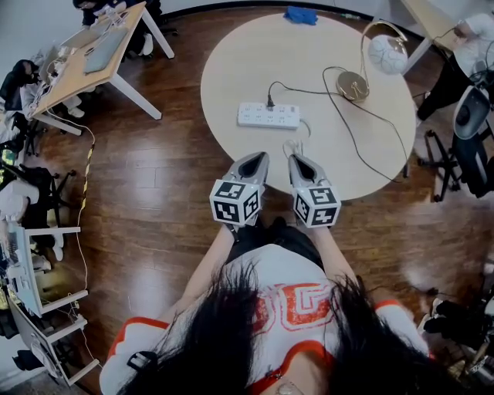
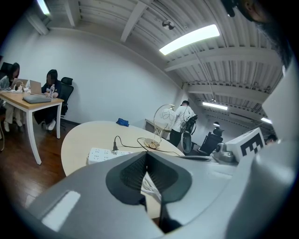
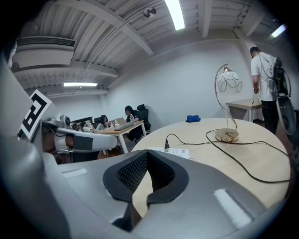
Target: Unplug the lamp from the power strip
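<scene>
A white power strip (image 1: 268,116) lies on the round table (image 1: 231,62). The lamp's black plug (image 1: 270,101) stands in it, and its black cord (image 1: 351,131) runs to the gold-based lamp (image 1: 353,86) with a white globe shade (image 1: 387,54). Both grippers hover side by side over the table's near edge, short of the strip. My left gripper (image 1: 258,158) and right gripper (image 1: 298,160) are shut with nothing held. The left gripper view shows the strip (image 2: 108,154) and plug (image 2: 114,148) beyond my left gripper (image 2: 146,154). The right gripper view shows the strip (image 3: 175,151) and lamp (image 3: 227,135) beyond my right gripper (image 3: 146,152).
The strip's white cable (image 1: 293,145) lies coiled near the table's front edge, just ahead of the grippers. A blue cloth (image 1: 300,15) sits at the far edge. A desk (image 1: 93,58) with seated people stands left; a person and chairs (image 1: 471,116) are right.
</scene>
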The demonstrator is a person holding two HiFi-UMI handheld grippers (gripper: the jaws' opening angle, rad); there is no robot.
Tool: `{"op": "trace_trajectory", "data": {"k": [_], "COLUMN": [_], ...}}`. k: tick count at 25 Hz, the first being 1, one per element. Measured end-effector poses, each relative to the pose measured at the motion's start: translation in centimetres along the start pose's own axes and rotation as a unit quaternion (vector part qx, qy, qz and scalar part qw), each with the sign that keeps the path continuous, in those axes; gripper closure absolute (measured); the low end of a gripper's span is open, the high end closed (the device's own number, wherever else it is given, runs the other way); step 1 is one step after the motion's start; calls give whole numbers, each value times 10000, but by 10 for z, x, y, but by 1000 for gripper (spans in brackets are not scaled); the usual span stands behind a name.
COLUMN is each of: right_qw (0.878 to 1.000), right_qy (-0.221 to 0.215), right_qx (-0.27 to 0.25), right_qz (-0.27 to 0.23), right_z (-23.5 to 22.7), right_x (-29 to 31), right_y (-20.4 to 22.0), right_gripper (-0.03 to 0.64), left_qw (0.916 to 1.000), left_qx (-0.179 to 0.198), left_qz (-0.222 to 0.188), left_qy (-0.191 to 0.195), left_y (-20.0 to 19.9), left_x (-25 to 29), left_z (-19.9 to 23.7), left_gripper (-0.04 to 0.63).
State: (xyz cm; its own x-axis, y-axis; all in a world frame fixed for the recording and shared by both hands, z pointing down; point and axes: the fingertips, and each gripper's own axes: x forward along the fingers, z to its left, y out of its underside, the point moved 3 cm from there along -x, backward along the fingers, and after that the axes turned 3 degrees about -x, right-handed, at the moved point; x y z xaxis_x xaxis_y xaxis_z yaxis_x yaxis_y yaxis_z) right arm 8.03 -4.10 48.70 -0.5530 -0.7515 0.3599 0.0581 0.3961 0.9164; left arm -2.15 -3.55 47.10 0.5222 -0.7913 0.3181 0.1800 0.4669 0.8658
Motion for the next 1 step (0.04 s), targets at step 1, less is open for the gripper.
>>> {"op": "trace_trajectory", "data": {"k": [1], "right_qw": [10000], "right_qy": [-3], "right_qx": [-5], "right_qz": [2], "right_z": [0], "right_x": [0], "right_y": [0], "right_gripper": [617], "left_qw": [10000], "left_qx": [-8], "left_qz": [-2], "left_qy": [-2], "left_y": [0], "left_x": [0], "left_z": [0], "left_gripper": [594]}}
